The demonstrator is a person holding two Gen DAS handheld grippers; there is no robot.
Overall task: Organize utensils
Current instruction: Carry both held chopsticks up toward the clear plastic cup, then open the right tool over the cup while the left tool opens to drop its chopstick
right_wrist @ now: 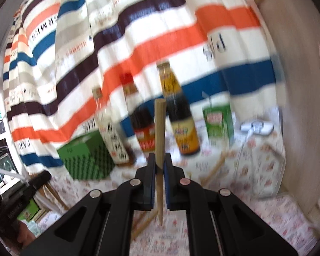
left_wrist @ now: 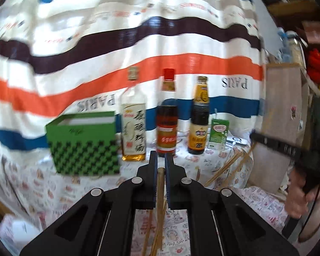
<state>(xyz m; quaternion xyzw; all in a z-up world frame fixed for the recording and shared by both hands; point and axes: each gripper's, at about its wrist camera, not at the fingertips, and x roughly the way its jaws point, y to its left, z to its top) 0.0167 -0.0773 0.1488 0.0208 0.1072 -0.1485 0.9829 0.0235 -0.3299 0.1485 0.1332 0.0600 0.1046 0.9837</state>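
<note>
My left gripper point(left_wrist: 161, 160) is shut on a wooden chopstick point(left_wrist: 160, 192) whose blunt end sits between the blue pads while its length hangs down toward the table. My right gripper point(right_wrist: 159, 160) is shut on another wooden chopstick point(right_wrist: 160, 132), held nearly upright with its thick end above the jaws. A green checked box point(left_wrist: 85, 143) with an open top stands at the left on the patterned tablecloth point(left_wrist: 53, 187); the same green box point(right_wrist: 87, 157) shows left of centre in the right wrist view. Loose chopsticks point(left_wrist: 228, 166) lie on the cloth at the right.
Three sauce bottles point(left_wrist: 167, 115) and a green drink carton point(left_wrist: 218, 134) stand in a row behind, before a striped curtain point(left_wrist: 138, 42). A wooden cabinet point(left_wrist: 283, 106) is at the right. The other gripper's tip point(left_wrist: 273, 143) and a hand point(left_wrist: 300, 196) show at the right edge.
</note>
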